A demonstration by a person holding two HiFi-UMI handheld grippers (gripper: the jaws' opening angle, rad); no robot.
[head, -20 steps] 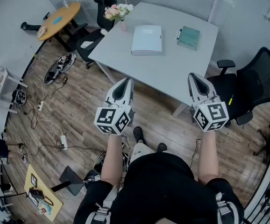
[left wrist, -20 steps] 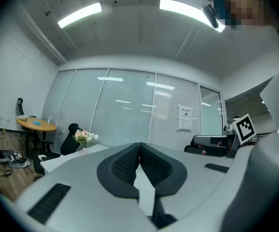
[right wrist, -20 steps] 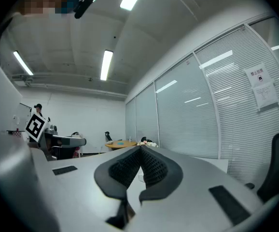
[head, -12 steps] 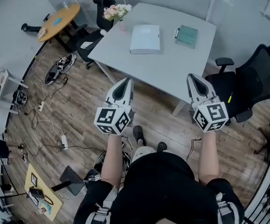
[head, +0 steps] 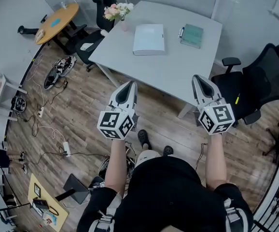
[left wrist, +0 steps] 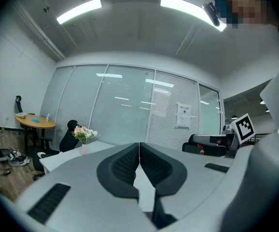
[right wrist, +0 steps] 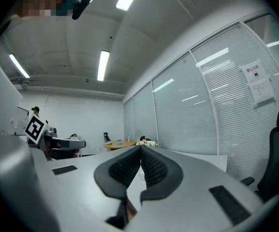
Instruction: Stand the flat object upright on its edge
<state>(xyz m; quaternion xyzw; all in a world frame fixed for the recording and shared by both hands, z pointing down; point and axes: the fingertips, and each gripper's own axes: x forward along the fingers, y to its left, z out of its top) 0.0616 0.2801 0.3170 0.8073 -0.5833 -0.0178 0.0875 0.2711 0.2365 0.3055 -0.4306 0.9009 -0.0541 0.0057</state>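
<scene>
Left gripper (left wrist: 139, 145) and right gripper (right wrist: 140, 148) jaws together, empty, white box (head: 149, 39) flat on table (head: 178, 67), plain only in head view

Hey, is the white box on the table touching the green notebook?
Apart. The head view shows bare table between the white box and the green notebook.

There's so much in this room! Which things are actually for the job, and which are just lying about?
For the job: left gripper, right gripper (both shut, empty); white flat box, maybe the green notebook, on the grey table.

Just lying about: flowers, black office chair, round wooden table.
</scene>
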